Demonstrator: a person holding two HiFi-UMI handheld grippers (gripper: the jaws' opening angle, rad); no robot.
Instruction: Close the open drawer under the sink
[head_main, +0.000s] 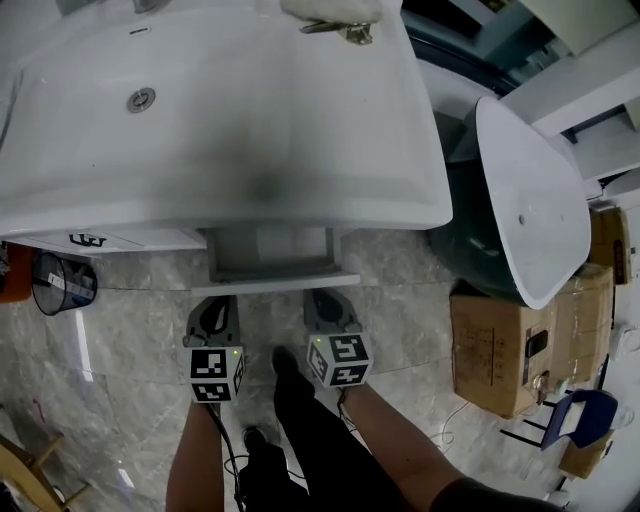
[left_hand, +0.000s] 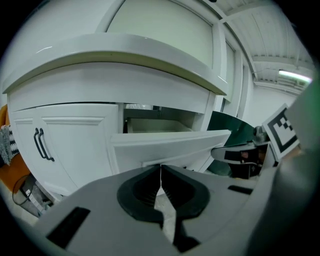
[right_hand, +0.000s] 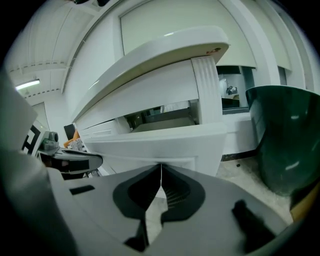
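A white drawer (head_main: 270, 262) stands pulled out from the cabinet under the white sink (head_main: 230, 110). Its front panel (left_hand: 170, 147) fills the middle of the left gripper view, and the same panel (right_hand: 160, 145) shows in the right gripper view. My left gripper (head_main: 213, 305) is shut and empty, just short of the drawer front at its left end. My right gripper (head_main: 322, 300) is shut too, just short of the front at its right end. Whether either tip touches the panel is not clear.
A cabinet door with a black handle (left_hand: 42, 145) is left of the drawer. A dark green tub (head_main: 480, 240) with a white lid (head_main: 530, 205) stands at the right, cardboard boxes (head_main: 510, 345) in front of it. A mesh bin (head_main: 62, 283) sits at the left. The person's legs (head_main: 310, 430) are below.
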